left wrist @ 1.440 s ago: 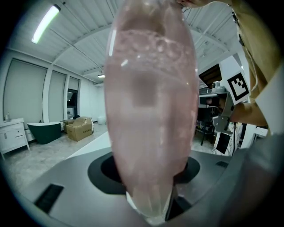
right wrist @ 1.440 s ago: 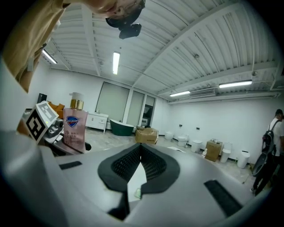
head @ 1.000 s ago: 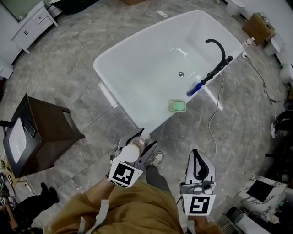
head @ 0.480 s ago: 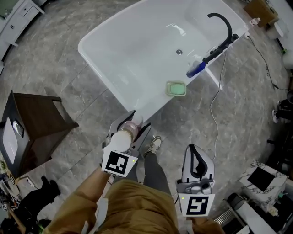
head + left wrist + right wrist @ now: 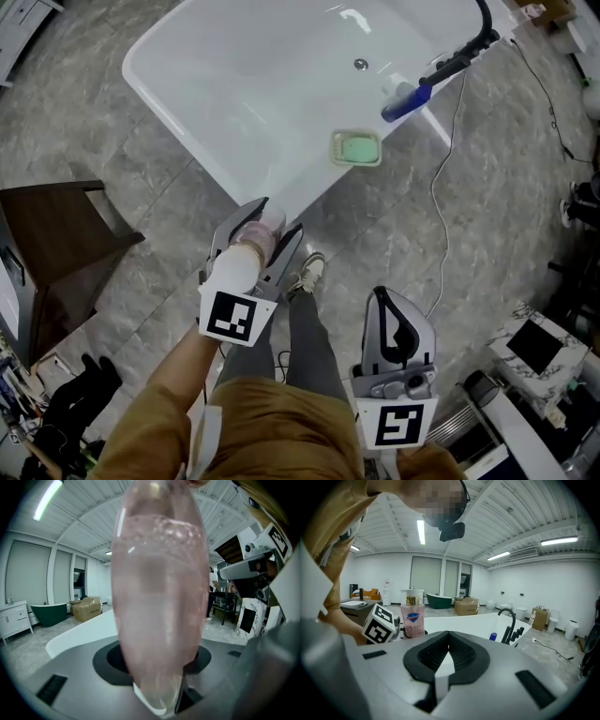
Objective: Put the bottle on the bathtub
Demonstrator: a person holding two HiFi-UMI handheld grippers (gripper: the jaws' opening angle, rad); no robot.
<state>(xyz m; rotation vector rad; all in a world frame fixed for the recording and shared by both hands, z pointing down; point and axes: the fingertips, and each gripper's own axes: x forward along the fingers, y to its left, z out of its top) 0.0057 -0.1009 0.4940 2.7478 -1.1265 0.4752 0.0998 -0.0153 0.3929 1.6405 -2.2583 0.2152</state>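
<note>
My left gripper is shut on a clear pink soap bottle with a white pump cap, held upright just short of the near corner of the white bathtub. In the left gripper view the bottle fills the middle between the jaws. The right gripper view shows the same bottle to the left, in front of the tub. My right gripper hangs lower right over the floor, shut, its black pads meeting with nothing between them.
A green soap dish sits on the tub's near rim, with a blue bottle and a black faucet further along. A dark wooden side table stands to the left. A cable runs over the grey floor.
Both grippers have sunk and come closer to the tub's near corner. The bottle stays in the left gripper. The tub now sits higher in the head view.
</note>
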